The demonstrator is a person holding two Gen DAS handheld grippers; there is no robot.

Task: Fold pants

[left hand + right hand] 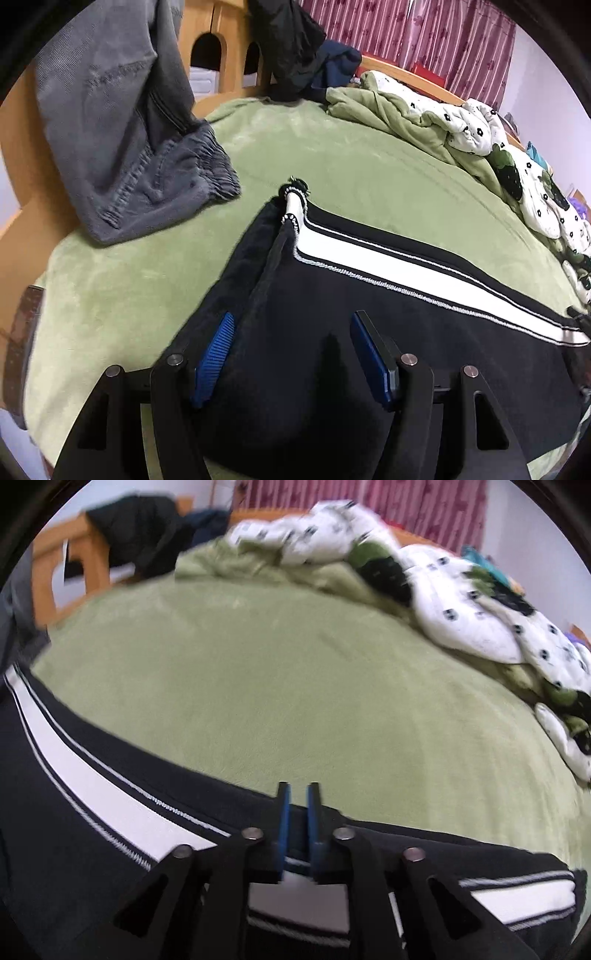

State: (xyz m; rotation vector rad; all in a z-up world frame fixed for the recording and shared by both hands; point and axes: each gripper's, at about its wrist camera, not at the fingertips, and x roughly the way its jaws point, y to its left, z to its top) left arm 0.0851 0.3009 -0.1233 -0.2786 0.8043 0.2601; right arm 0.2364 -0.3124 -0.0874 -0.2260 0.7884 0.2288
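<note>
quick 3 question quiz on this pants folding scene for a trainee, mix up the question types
1. True or false: the left gripper is open, fingers wide over the black track pants.
2. What hangs at the bed's wooden end? A) gray pants B) a towel C) a pillow
3. Fill in: the right gripper's fingers stand nearly ____ around the pants' edge.

Key: 1 true. 2 A, the gray pants. 3 closed; whether they actually pinch cloth is unclear in the blur.

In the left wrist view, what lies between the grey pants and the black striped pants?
Only bare green bedspread. The grey pants and the black striped pants lie apart, with nothing on the strip between them in the left wrist view.
</note>
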